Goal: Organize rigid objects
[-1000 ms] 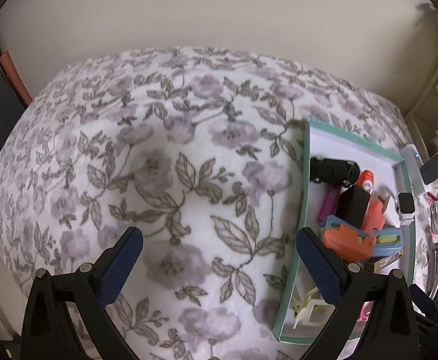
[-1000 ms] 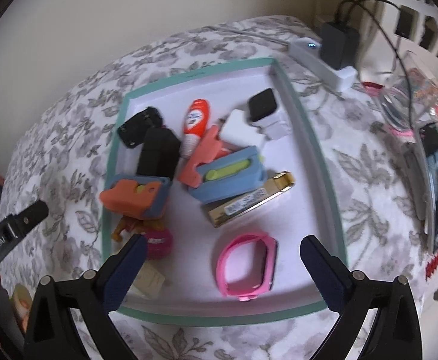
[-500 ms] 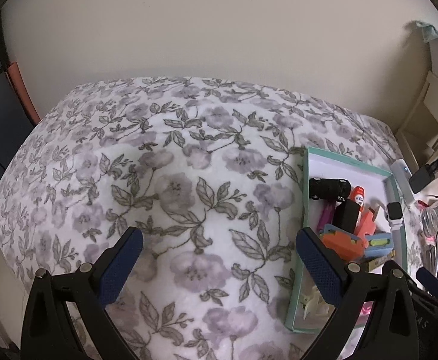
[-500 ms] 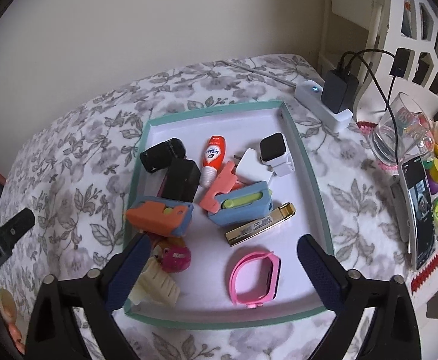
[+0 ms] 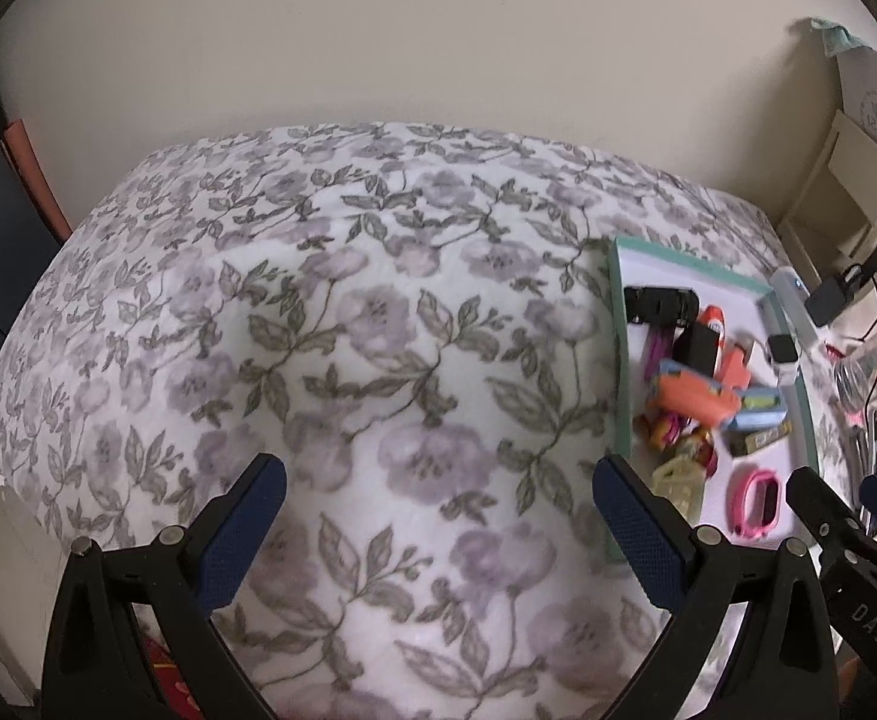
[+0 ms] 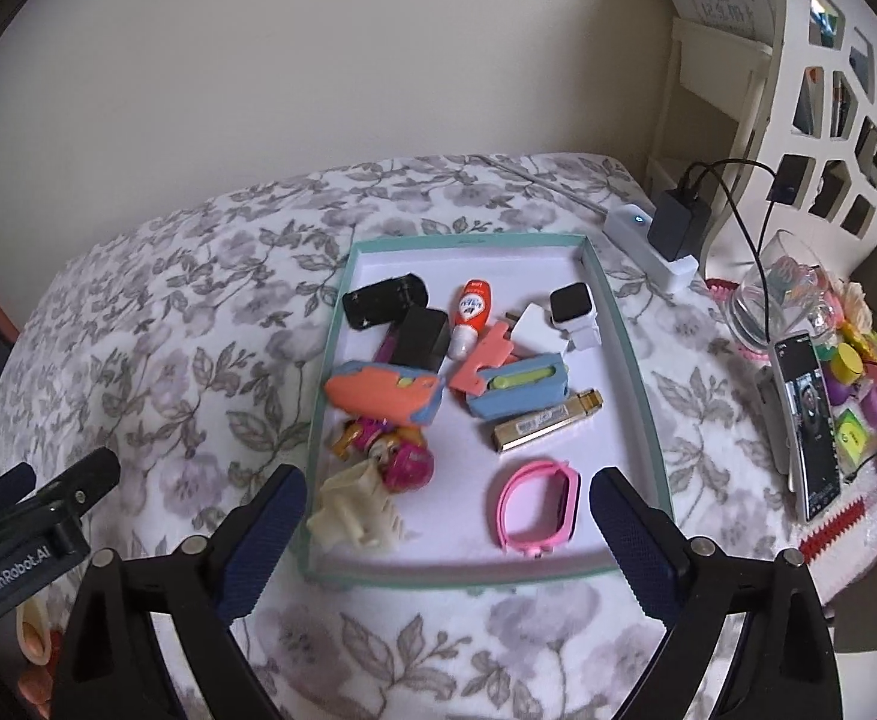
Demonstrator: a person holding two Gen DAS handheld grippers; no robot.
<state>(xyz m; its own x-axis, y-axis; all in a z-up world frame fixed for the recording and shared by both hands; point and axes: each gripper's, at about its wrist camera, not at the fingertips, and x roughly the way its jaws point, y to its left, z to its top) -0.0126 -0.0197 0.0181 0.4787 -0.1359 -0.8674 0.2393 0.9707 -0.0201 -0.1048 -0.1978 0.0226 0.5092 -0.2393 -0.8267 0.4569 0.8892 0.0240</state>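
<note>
A teal-rimmed white tray [image 6: 636, 372] sits on the floral cloth and holds several small objects: a pink wristband [image 6: 537, 507], a gold bar [image 6: 546, 422], a blue case [image 6: 516, 391], an orange-and-blue toy [image 6: 386, 394], a black toy car [image 6: 383, 300], a cream hair clip [image 6: 357, 507]. My right gripper [image 6: 447, 516] is open and empty, above the tray's near edge. My left gripper [image 5: 438, 513] is open and empty over bare cloth, left of the tray [image 5: 618, 360].
A white power strip with a black charger [image 6: 675, 222] lies behind the tray. A glass [image 6: 768, 294], a phone [image 6: 810, 426] and small colourful items stand to the right. A white shelf [image 6: 822, 90] is at the far right. The floral cloth [image 5: 318, 330] stretches left.
Both grippers have pulled back and up from the table, so the tray and the cloth look smaller and farther. Both stay open and empty.
</note>
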